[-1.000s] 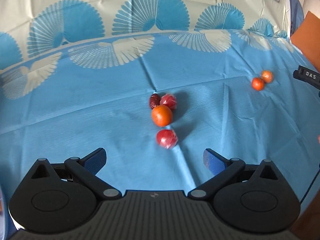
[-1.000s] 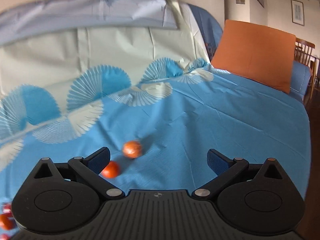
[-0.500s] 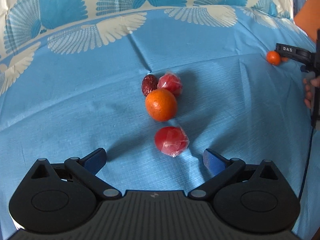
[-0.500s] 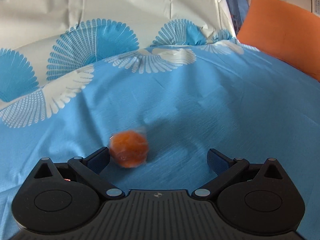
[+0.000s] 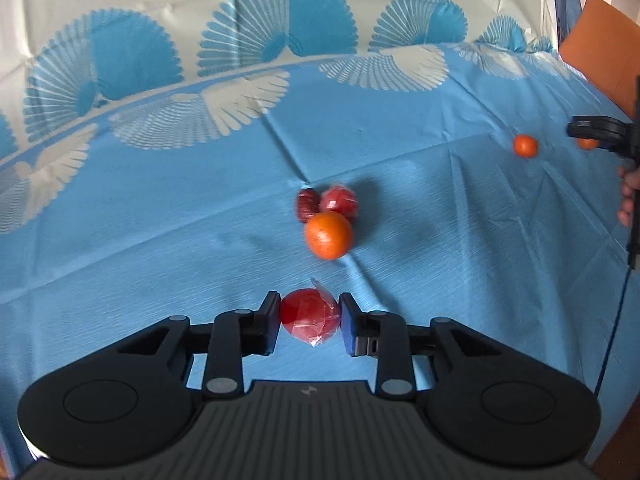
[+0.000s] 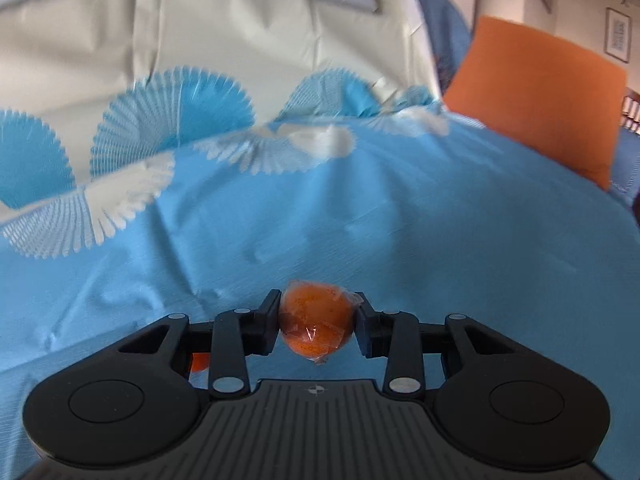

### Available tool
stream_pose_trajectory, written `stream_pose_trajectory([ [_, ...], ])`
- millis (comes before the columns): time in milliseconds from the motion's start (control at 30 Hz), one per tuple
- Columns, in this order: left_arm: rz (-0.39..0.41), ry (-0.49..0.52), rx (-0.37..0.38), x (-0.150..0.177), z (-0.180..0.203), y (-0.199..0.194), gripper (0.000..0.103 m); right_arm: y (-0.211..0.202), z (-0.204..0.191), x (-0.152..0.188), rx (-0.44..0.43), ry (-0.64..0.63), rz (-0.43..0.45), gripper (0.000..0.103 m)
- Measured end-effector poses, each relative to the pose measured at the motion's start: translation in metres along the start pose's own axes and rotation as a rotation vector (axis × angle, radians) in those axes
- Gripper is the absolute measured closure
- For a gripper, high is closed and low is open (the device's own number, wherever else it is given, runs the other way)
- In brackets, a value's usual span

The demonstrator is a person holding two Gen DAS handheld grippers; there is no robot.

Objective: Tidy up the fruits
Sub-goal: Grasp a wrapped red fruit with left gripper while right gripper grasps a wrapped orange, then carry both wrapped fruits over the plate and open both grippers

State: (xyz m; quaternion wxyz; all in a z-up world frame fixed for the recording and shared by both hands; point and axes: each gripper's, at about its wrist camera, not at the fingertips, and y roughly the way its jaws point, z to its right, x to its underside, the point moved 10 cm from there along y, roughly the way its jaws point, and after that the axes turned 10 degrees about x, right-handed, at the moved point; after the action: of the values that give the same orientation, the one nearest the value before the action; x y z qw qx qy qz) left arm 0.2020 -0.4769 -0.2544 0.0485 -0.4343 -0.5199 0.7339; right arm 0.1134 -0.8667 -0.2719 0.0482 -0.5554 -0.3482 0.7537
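My left gripper (image 5: 309, 318) is shut on a red fruit in clear wrap (image 5: 310, 315), just above the blue cloth. Beyond it lie an orange (image 5: 329, 235), a second wrapped red fruit (image 5: 339, 201) and a dark red date-like fruit (image 5: 306, 205), touching each other. My right gripper (image 6: 317, 322) is shut on a small wrapped orange fruit (image 6: 316, 322). In the left wrist view the right gripper (image 5: 600, 132) shows at the far right with that fruit (image 5: 586, 143), beside another small orange fruit (image 5: 525, 146). That other fruit peeks out under the right gripper's left finger (image 6: 199, 361).
The blue cloth with white fan patterns (image 5: 420, 184) covers the whole surface and runs up the back. An orange cushion (image 6: 536, 100) leans at the far right. A hand (image 5: 629, 196) and cable hang at the right edge of the left wrist view.
Both grippers have closed: the left on the nearest wrapped red fruit, the right on the wrapped orange fruit. Both moved forward onto their fruit, and the views have tilted up.
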Motion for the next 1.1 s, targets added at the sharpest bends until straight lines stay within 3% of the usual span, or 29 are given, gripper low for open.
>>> stream_pose_trajectory([
  [167, 0.022, -0.015, -0.046, 0.014, -0.032, -0.081, 0.069, -0.103, 0.025, -0.026, -0.061, 0.033, 0.134, 0.064],
  [300, 0.034, -0.056, -0.091, 0.03, -0.065, -0.15, 0.069, -0.202, 0.021, -0.031, -0.188, 0.055, 0.178, 0.064],
  [433, 0.036, -0.098, -0.169, 0.055, -0.1, -0.216, 0.069, -0.301, -0.008, -0.019, -0.342, 0.05, 0.185, 0.064],
  [800, 0.036, -0.26, -0.235, 0.161, -0.159, -0.353, 0.069, -0.529, -0.12, 0.074, -0.742, -0.117, 0.08, 0.064],
  [1100, 0.091, -0.363, -0.257, 0.225, -0.194, -0.412, 0.069, -0.646, -0.167, 0.157, -0.895, -0.325, 0.009, 0.064],
])
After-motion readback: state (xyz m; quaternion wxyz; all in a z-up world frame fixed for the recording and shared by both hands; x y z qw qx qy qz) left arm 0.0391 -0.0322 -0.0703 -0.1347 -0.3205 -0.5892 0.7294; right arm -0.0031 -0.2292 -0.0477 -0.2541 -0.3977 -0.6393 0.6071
